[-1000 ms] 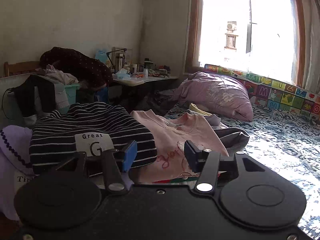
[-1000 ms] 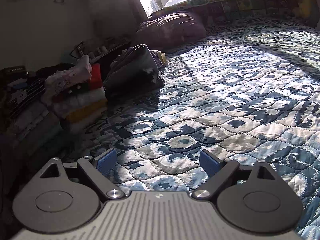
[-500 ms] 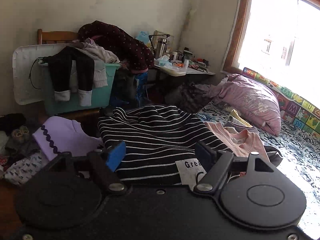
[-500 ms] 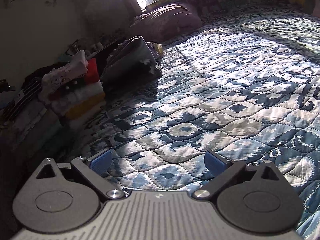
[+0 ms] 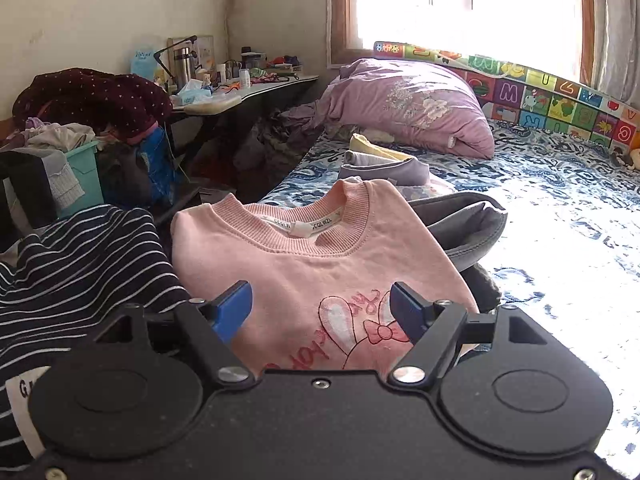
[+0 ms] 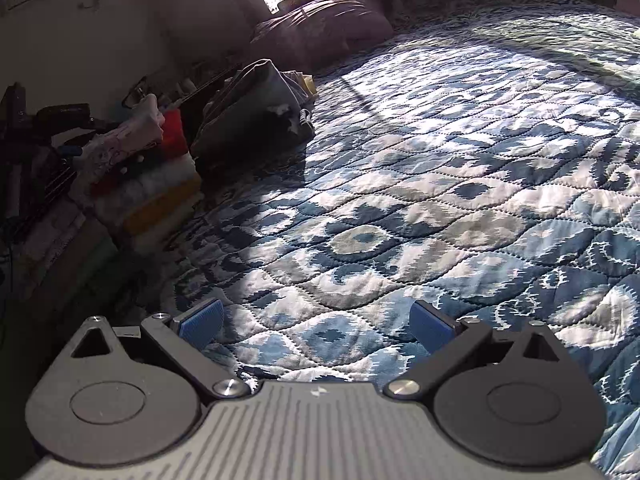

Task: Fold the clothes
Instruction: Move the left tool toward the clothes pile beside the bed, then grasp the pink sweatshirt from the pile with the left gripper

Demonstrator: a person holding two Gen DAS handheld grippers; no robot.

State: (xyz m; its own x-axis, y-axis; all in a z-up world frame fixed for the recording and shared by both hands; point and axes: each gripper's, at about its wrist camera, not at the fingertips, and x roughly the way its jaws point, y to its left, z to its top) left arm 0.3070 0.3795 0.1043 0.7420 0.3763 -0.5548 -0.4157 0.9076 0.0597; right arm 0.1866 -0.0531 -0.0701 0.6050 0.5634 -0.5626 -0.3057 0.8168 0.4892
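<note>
a pink sweatshirt [image 5: 316, 264] lies folded atop a pile at the bed's edge. the left gripper [image 5: 320, 308] hovers over it, fingers spread, empty. the right gripper [image 6: 318, 322], also spread and empty, hangs over the bare quilt [image 6: 440, 184]. likely next: pick the next garment.

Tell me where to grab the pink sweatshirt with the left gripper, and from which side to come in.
Take the pink sweatshirt at its near hem edge, probably best, coming in low from the near side. It lies flat on a pile, collar pointing away, bunny print toward the open left gripper, which is already lined up over it. The ribbed collar is thicker but farther off.
</note>
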